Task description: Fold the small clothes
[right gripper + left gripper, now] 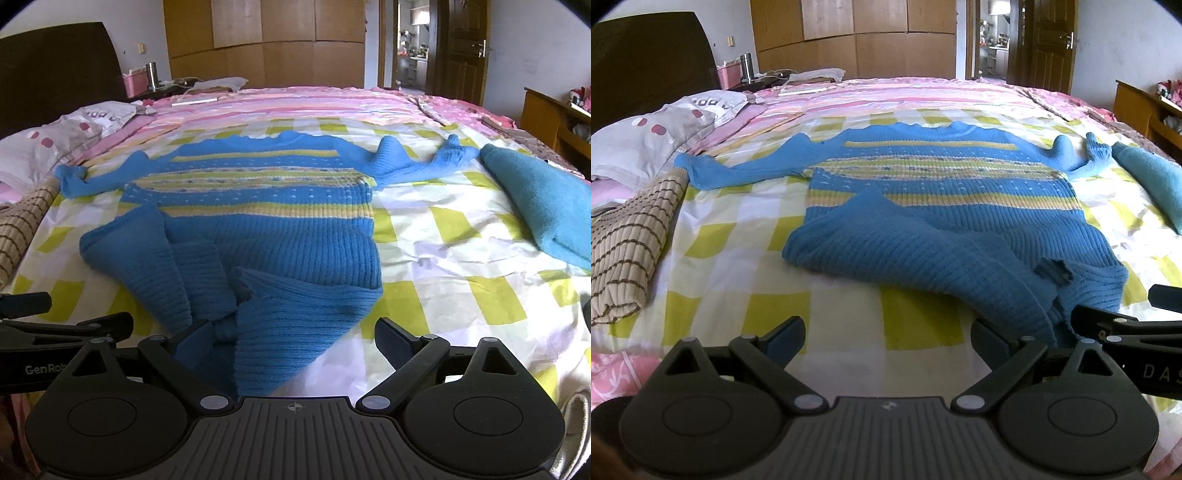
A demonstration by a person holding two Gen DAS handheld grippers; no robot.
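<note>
the sweater (934, 192) lies flat on the bed (738, 236), sleeves out, collar at the far end, hem nearest and rumpled up, likely so the grippers can take it for a fold. the left gripper (888, 341) is spread over bare sheet, holding nothing. the right gripper (293, 341) is spread too, hem lying between its fingers (195, 341), not pinched. readable on the gripper bodies: "das" and "gen rob", both cut off.

Teal cloth (1152, 181) cut by frame edge; striped cloth (631, 236) too.
</note>
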